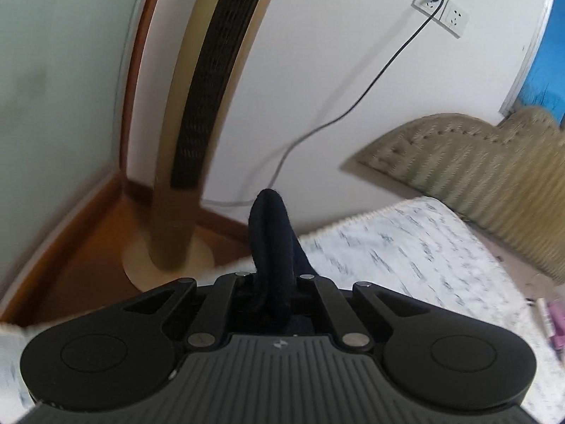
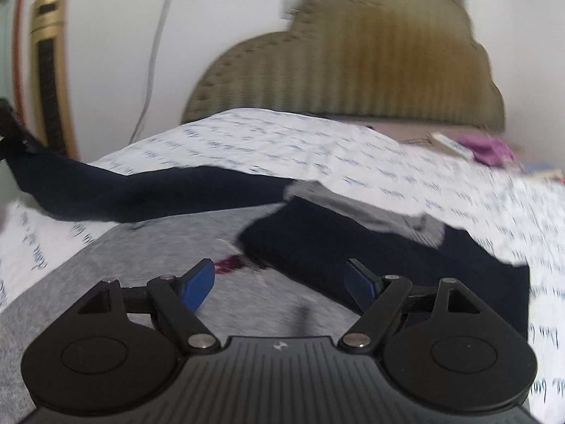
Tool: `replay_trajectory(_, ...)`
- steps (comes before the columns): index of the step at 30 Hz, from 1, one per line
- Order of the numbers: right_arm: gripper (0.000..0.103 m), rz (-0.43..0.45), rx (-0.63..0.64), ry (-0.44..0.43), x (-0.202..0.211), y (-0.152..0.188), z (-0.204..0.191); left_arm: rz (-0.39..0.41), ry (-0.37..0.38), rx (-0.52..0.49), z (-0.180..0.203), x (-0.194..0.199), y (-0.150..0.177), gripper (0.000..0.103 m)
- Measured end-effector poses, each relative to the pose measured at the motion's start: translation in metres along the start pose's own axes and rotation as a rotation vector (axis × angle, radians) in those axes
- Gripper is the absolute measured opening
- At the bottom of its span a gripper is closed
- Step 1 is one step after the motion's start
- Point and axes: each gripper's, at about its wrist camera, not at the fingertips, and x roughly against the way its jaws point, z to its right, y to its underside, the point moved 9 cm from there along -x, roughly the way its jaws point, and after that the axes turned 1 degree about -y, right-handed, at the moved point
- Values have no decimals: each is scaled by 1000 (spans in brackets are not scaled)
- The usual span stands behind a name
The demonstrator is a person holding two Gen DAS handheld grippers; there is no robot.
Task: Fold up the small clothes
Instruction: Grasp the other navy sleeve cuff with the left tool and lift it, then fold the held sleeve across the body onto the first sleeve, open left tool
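Garment: grey garment with navy sleeves, spread flat on the bed, a small dark red mark on its front.
Long axis of near sleeve: navy sleeve stretched roughly across the right wrist view, from the body's middle out to the far left edge, where it rose off the bed toward the left gripper.
Other sleeve: second navy sleeve folded over the grey body, running diagonally from centre toward lower right.
Sleeve end in left view: dark fold standing up out of the jaws, pointing away from the camera and slightly left.
Left gripper: jaws clenched, grasping the navy sleeve.
Right gripper: jaws released, spread wide, blue pads apart, nothing pinched; hovered over the grey body, left pad above grey cloth beside the red mark, right pad above the folded navy sleeve.
Surface: bed with a white sheet printed in small blue marks; ribbed olive headboard behind.
Room: white wall, gold tower fan on a round base, wall sockets with a black cord hanging, wooden floor, purple items at the bed's far right.
Image quality: both views motion-blurred.
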Motion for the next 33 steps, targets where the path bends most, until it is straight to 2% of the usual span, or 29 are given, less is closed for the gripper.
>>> replay_trajectory(3, 81, -15, -73, 18, -2, 4, 22, 35, -31, -72, 24, -9, -15, 4)
replay_trajectory(6, 81, -74, -157, 38, -7, 14, 44, 114, -81, -155, 52, -8, -28, 4)
replay_trajectory(9, 81, -74, -203, 69, -2, 20, 59, 115, -26, -158, 90, -1, -33, 4)
replay_trajectory(11, 81, -54, -232, 77, 4, 22, 67, 127, 32, -219, 123, 12, -25, 4)
replay_trajectory(13, 81, -38, -264, 87, 8, 25, 75, 125, 99, -273, 156, 23, -10, 4)
replay_trajectory(16, 81, -31, -308, 88, 11, 31, 83, 76, 209, -314, 202, 40, 26, 4)
replay_trajectory(21, 81, -24, -320, 97, 16, 32, 89, -9, 343, -394, 260, 59, 89, 4)
replay_trajectory(25, 81, -5, -329, 105, 23, 31, 96, -50, 417, -460, 296, 70, 135, 4)
replay_trajectory(33, 81, 12, -366, 134, 36, 36, 117, -153, 491, -541, 328, 91, 223, 4)
